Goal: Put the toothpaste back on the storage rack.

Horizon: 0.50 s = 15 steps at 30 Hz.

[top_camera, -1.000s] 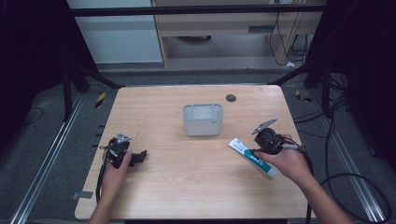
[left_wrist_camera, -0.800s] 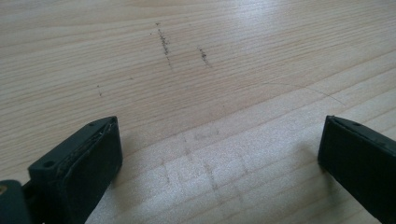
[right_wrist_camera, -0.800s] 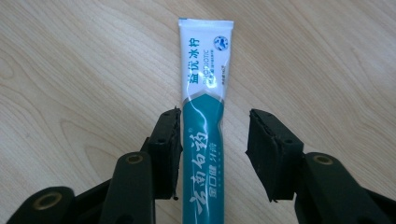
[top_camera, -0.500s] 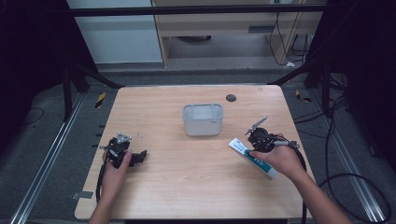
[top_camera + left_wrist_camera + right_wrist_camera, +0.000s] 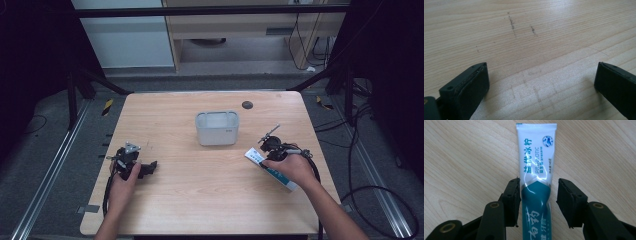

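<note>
Where grey floor rings it, scuffed pale wooden table point(image 5: 200, 200), dark room.

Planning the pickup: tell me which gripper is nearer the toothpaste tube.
Right. The right gripper straddles the toothpaste tube, jaws on either side with a gap showing on one side. The left gripper rests across the table, far from it.

A wooden table point(image 5: 210, 200) stands on grey floor point(image 5: 45, 165). Behind it sit a pale cabinet point(image 5: 125, 40) and a desk point(image 5: 240, 25), darkness either side.
</note>
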Available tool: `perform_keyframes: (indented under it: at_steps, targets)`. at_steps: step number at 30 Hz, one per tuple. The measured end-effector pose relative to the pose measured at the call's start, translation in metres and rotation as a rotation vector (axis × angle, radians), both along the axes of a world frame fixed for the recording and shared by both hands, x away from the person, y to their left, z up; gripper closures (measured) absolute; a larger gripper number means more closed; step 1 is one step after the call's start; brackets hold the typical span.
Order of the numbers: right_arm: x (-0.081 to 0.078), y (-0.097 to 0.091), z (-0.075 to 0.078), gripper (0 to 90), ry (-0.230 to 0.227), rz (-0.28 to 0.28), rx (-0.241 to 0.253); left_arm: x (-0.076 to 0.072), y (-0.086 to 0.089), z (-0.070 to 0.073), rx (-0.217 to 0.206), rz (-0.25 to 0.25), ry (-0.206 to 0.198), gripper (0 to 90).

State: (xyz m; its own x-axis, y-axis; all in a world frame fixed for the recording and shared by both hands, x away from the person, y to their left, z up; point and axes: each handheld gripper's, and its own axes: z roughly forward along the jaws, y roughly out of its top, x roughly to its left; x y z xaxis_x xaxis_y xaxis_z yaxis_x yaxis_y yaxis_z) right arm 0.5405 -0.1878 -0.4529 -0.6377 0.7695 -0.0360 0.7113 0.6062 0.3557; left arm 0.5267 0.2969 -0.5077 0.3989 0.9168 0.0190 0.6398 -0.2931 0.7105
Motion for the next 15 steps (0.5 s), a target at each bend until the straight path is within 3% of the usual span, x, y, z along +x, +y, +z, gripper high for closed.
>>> perform_keyframes:
  at_steps: [15]
  targets:
    - [0.0060,0.0027,-0.0091,52.3,0.026,-0.005,-0.010,0.0002,0.0002,0.0000,0.000,-0.001,0.000,0.0]
